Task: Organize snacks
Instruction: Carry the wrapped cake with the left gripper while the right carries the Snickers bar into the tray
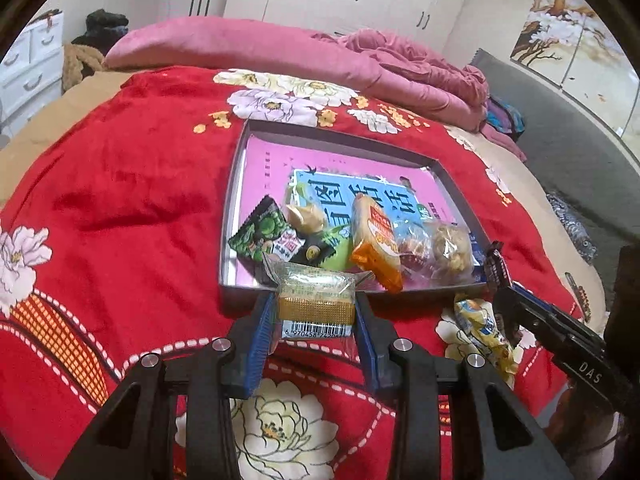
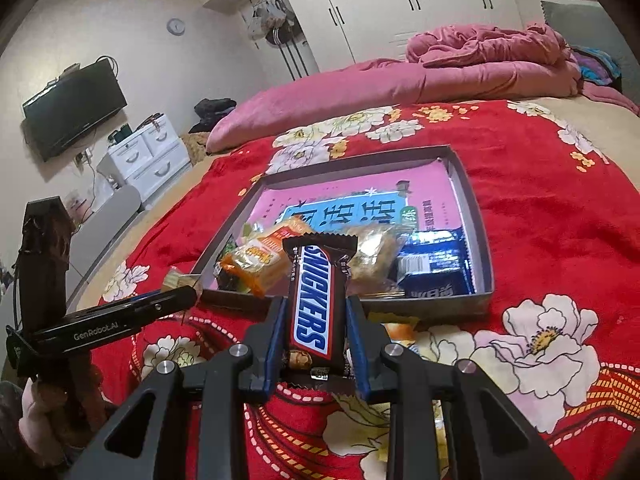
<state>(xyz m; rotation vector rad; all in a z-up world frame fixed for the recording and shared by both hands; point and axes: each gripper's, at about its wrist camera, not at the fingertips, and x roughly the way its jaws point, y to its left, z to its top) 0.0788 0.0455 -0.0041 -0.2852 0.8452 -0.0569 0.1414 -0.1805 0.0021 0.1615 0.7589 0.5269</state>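
Both carry snacks at the tray's (image 1: pixel 460 184) near edge: the left hand-held gripper (image 1: pixel 316 312) pinches a cake (image 1: pixel 316 300), the right hand-held gripper (image 2: pixel 316 332) a Snickers (image 2: pixel 314 304). The crowded near end may bounce drops onto the bed (image 1: pixel 120 200).

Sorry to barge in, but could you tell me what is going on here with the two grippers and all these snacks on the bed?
A person is sorting snacks into a shallow grey tray on a red floral blanket. The left gripper is shut on a clear-wrapped yellow cake, held just short of the tray's near edge. The right gripper is shut on a Snickers bar, also in front of the tray. Several snacks already lie in the tray, among them an orange packet and a blue packet. One yellow snack lies on the blanket outside it.
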